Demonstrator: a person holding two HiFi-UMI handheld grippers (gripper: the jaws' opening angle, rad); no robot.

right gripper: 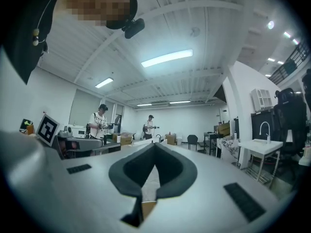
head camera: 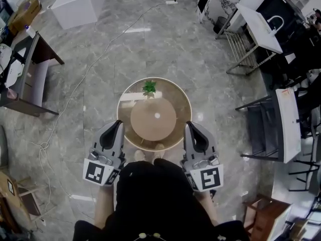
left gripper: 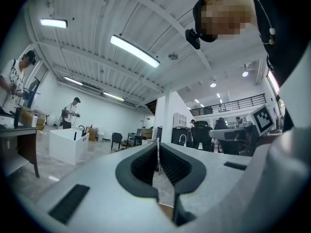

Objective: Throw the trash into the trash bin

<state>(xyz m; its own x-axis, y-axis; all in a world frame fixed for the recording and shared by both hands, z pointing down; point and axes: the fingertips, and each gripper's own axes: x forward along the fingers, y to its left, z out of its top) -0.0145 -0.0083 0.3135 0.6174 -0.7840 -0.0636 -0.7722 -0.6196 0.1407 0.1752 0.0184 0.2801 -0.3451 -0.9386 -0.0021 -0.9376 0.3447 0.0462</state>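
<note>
A round table (head camera: 150,120) stands between the left gripper (head camera: 118,123) and the right gripper (head camera: 189,125), reaching ahead of the 2. A plant (head camera: 149,88) sits on its far edge. A desk (head camera: 31,59) stands well left of the left gripper, and a rack (head camera: 263,129) right of the right gripper.

- The right gripper (right gripper: 155,144) has its jaws pressed together, the tips meeting and nothing between them.
- Beyond the fingertips and to their left stands a person in a white shirt (right gripper: 99,124).
- A second person (right gripper: 149,125) stands just above the tips.
- Right of the fingers is a dark chair (right gripper: 193,141), with a white sink table (right gripper: 265,147) further right.
- High over the fingers glows a ceiling light strip (right gripper: 166,58).
</note>
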